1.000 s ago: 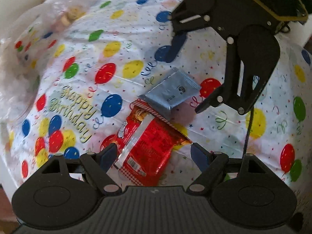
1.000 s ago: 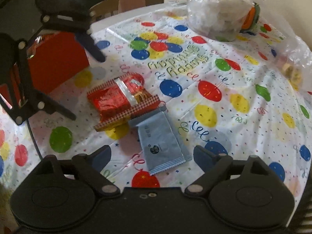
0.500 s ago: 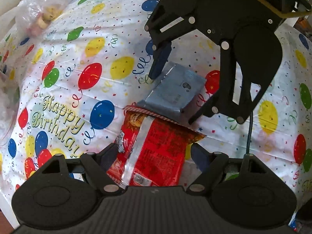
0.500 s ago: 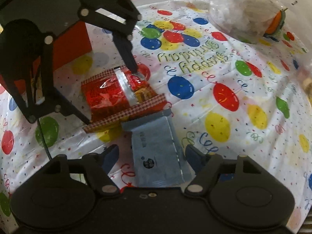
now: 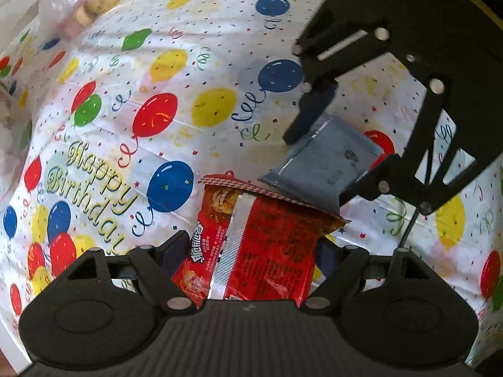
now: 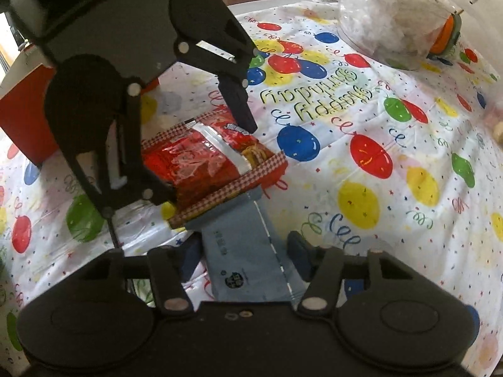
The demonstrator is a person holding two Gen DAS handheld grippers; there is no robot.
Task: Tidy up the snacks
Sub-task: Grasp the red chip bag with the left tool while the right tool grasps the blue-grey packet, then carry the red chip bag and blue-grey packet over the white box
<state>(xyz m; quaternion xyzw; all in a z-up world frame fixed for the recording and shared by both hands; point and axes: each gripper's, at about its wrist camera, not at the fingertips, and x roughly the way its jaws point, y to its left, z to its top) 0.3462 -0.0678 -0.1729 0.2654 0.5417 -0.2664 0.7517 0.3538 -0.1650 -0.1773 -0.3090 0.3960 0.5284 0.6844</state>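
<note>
A red snack packet lies on the balloon tablecloth, its far edge overlapping a grey-blue packet. My left gripper is open, its fingers either side of the red packet's near end. My right gripper is open, its fingers either side of the grey-blue packet. In the right wrist view the left gripper straddles the red packet. In the left wrist view the right gripper straddles the grey-blue packet.
A red box stands at the left in the right wrist view. A clear plastic bag with white contents sits at the far right. Another clear bag with snacks lies at the far left of the left wrist view.
Both grippers have moved in and down over their packets. The red packet now lies between my left fingers and the grey-blue packet between my right fingers.
</note>
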